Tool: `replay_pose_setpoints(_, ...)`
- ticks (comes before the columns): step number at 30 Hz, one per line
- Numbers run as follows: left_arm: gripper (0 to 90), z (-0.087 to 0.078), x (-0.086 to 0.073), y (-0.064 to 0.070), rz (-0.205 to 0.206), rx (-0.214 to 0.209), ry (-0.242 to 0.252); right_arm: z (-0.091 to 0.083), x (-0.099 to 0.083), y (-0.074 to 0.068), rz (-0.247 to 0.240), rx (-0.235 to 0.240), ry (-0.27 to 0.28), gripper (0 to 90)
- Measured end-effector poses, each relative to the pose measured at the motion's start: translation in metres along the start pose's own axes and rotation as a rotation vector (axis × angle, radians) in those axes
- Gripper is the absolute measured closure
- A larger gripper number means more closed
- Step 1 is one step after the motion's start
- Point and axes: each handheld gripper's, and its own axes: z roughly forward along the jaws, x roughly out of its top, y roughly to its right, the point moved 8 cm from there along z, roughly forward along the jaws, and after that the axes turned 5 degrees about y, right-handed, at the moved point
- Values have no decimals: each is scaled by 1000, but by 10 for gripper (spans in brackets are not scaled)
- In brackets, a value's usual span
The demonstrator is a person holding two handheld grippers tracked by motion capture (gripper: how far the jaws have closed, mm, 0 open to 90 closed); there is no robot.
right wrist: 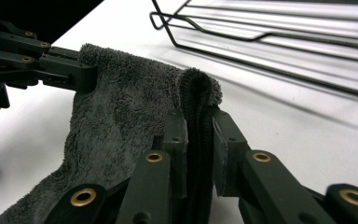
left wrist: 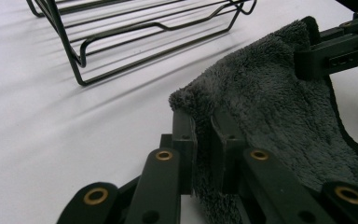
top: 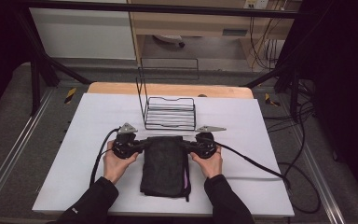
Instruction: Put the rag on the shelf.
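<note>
Both grippers are clamped on the far corners of a dark grey towel: the left gripper has its jaws pressed nearly together with the fleecy left corner pinched between them, and the right gripper grips the right corner the same way, its jaws closed onto a doubled fold of the cloth. Nearest the person, two dark sleeves come in from the bottom edge of the high view, and the left hand and right hand each wrap a gripper body, with a black cable trailing off to either side. Between the hands the towel lies folded on the white table, its near end close to the table's front edge, with a thin strip of purple showing along its right side. From the left gripper view the cloth rises slightly off the surface between the two clamps. Just beyond the towel's far edge stands a black wire rack, apart from the cloth, its tall wire back upright at the left.
</note>
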Motion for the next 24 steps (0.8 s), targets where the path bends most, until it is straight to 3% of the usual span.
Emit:
replay_pose_setpoints(15, 812, -22, 19, 12, 35, -11, 79, -18, 19, -12, -25, 9, 84, 789)
replay_pose_setpoints(24, 813, -34, 32, 22, 65, -14, 124, -31, 32, -21, -100, -16, 138, 792)
